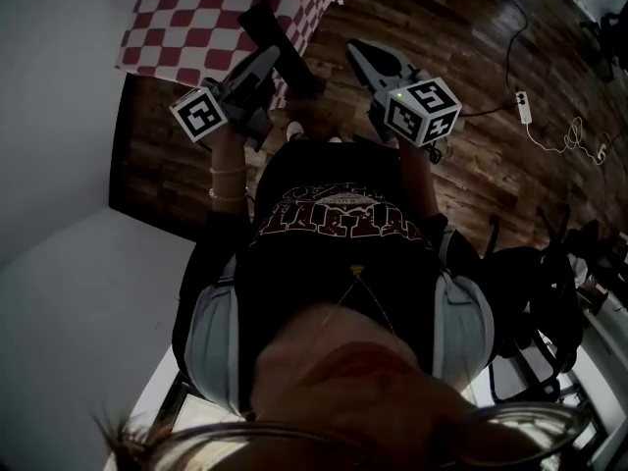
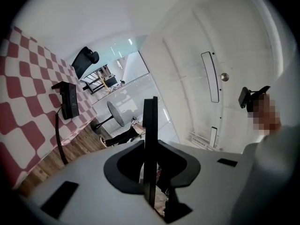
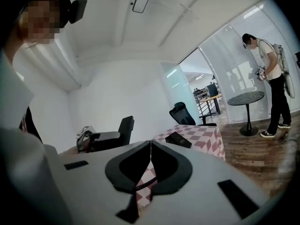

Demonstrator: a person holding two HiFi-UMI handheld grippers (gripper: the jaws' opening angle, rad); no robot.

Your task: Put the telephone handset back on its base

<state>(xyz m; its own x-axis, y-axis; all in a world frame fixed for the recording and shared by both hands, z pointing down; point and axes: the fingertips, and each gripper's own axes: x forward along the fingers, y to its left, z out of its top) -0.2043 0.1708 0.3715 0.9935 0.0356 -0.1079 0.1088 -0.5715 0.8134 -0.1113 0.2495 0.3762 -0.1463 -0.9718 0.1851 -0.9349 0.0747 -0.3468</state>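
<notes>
A black telephone [image 2: 69,99] lies on the red-and-white checked tablecloth [image 2: 18,102], and its dark cord [image 2: 58,137] hangs over the table edge. In the right gripper view the telephone [image 3: 177,139] sits near the corner of the cloth. From the head view it is a dark shape [image 1: 263,26] at the table edge, and I cannot separate handset from base. My left gripper [image 1: 267,59] and right gripper [image 1: 357,49] are raised in front of the chest, short of the table. Both hold nothing, and their jaws are pressed together.
The checked table [image 1: 196,18] stands on a wooden floor [image 1: 471,37]. A white remote on a cable [image 1: 524,106] lies on the floor at the right. Beyond the table are an office chair [image 3: 184,114], a round pedestal table [image 3: 246,99] and a standing person [image 3: 274,74].
</notes>
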